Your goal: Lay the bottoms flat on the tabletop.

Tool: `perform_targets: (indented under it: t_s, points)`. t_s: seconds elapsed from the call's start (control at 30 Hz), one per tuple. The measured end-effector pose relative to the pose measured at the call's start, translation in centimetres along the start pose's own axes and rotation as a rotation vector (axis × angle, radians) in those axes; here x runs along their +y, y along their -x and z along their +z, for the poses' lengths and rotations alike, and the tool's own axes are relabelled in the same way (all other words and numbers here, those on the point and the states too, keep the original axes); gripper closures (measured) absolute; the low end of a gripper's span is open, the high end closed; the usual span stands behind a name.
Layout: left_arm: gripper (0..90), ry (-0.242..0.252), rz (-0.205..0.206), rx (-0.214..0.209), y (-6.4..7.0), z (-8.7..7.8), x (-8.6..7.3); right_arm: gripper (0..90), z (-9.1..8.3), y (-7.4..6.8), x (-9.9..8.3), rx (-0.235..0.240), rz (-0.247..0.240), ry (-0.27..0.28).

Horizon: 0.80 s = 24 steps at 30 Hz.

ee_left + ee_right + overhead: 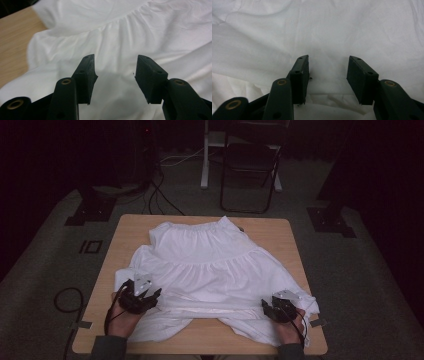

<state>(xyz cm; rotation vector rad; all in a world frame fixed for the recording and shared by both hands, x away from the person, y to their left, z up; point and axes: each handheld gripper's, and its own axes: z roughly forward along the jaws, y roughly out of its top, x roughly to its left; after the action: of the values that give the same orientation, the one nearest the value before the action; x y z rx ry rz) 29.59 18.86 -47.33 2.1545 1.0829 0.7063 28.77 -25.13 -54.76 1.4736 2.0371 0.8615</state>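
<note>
Left tool [150, 296] and right tool [272, 306] both have jaws spread apart, nothing clamped, hovering over the near hem of the white skirt [210, 265] spread flat on the wooden tabletop [285, 227]. Fabric looks thin, soft, light, floppy, wrinkled, gathered in tiers; probably best pinched at the hem corners.

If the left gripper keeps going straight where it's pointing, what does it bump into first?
Most likely the white skirt: the left gripper has its jaws open and aims right at the cloth, though the depth is hard to judge.
</note>
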Motion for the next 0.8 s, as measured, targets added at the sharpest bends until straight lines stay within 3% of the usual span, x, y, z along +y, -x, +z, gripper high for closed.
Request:
perform_targets:
  t_s: [0.07, 0.13, 0.27, 0.4, 0.5, 0.67, 0.8]
  points:
    - [51.8, -0.038, 0.000, -0.004, 0.3, 1.5, 0.1, 52.0, 0.0, 0.0, 0.0, 0.001, 0.000, 0.000]
    - [52.0, -0.104, -0.009, 0.022, 0.2, 3.0, -0.5, 52.0, 0.0, 0.0, 0.0, 0.003, 0.000, 0.000]
    - [53.9, -0.175, -0.060, 0.060, -0.9, 4.2, -2.8, 52.0, 0.0, 0.1, 0.0, 0.004, 0.000, 0.000]
    - [65.0, -0.219, -0.080, 0.132, -2.1, 3.5, -4.9, 52.0, 0.0, 0.0, 0.0, 0.002, 0.000, 0.001]
    - [71.5, -0.219, -0.103, 0.143, -2.8, 2.4, -6.3, 52.1, 0.0, 0.0, 0.0, 0.000, 0.002, 0.002]
    - [74.4, -0.238, -0.106, 0.208, -3.5, 0.8, -8.1, 52.0, 0.0, 0.0, 0.0, 0.001, 0.001, 0.002]
    - [74.1, -0.240, -0.131, 0.227, -4.3, -0.6, -9.5, 52.0, 0.0, 0.0, 0.0, 0.003, 0.002, 0.003]
